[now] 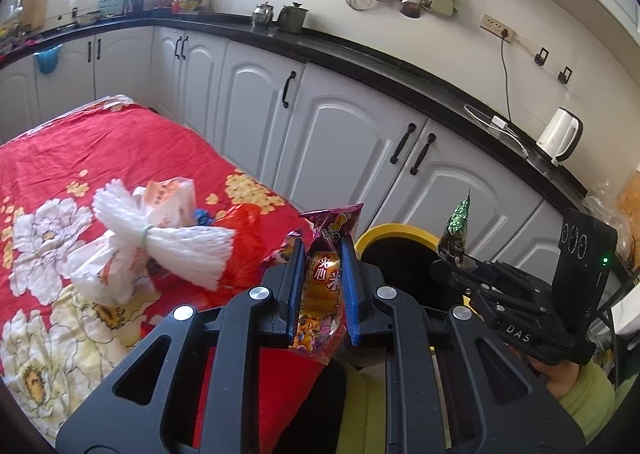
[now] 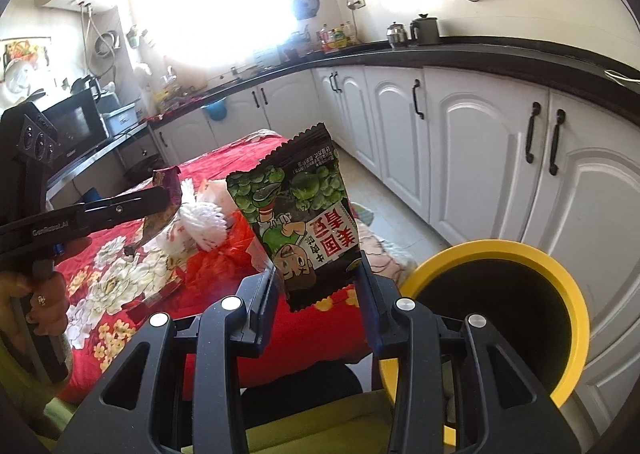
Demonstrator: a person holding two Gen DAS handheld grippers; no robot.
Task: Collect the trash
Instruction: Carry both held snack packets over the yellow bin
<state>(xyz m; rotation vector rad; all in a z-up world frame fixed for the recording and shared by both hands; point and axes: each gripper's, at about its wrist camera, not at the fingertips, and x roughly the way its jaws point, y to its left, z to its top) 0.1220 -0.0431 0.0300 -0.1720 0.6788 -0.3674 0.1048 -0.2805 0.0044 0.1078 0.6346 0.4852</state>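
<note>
My left gripper (image 1: 322, 254) is shut on a purple and orange snack wrapper (image 1: 322, 282), held at the table's near right corner, left of the yellow-rimmed black bin (image 1: 394, 234). My right gripper (image 2: 318, 274) is shut on a green and black snack packet (image 2: 298, 214), held upright just left of the bin (image 2: 532, 254). In the left wrist view the right gripper (image 1: 456, 258) holds that packet (image 1: 456, 230) over the bin's rim. In the right wrist view the left gripper (image 2: 160, 194) holds its wrapper (image 2: 166, 202) above the table.
On the red floral tablecloth (image 1: 80, 146) lie a white foam net bundle (image 1: 168, 238), white printed wrappers (image 1: 168, 194) and a red plastic bag (image 1: 256, 230). White cabinets (image 1: 348, 134) with a black counter run behind. A white kettle (image 1: 560, 134) stands at right.
</note>
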